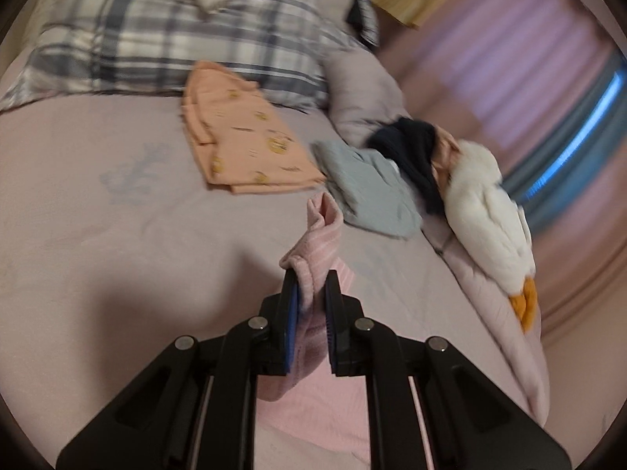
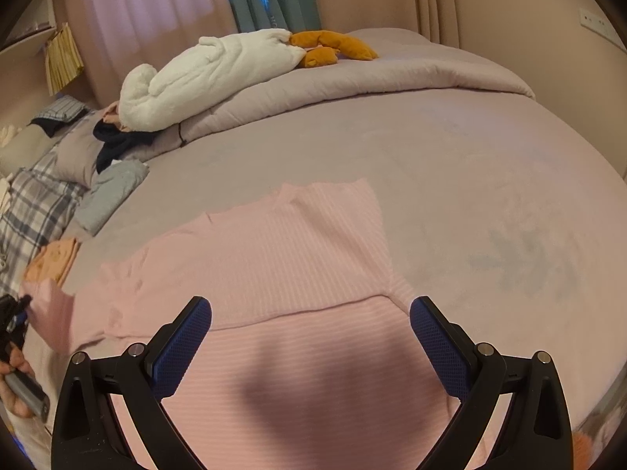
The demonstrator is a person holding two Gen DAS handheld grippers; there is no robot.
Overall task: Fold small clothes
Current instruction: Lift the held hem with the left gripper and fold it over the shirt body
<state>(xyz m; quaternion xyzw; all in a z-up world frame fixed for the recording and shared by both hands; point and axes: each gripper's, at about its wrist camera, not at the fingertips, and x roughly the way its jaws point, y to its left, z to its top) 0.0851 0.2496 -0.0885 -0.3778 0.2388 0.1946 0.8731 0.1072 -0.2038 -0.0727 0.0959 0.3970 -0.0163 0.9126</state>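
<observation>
The left gripper (image 1: 309, 286) is pinched tight on a sleeve end of the pink sweater (image 2: 274, 258), lifting that bit of ribbed knit up off the bed (image 2: 470, 164). Between its blue pads (image 1: 290, 313) the fabric bunches and pokes out past the tips. The rest of the sweater lies spread on the mauve sheet, with one part folded across the body so a straight edge runs across it.

The right gripper (image 2: 311, 313) hangs over the near part of the sweater with its jaws spread wide and nothing between them; its shadow falls on the knit below.

Further up the bed a folded peach garment (image 1: 243, 137) lies flat, just in front of a plaid pillow (image 1: 164, 39). Beside it sits a folded grey-blue piece (image 1: 364, 188), and touching that a dark navy garment (image 1: 415, 152) lies in a loose heap. A white plush goose (image 2: 211, 74) with orange feet rests on the rolled-back quilt (image 2: 352, 78) along the far side. Curtains (image 2: 149, 0) hang behind the bed.
</observation>
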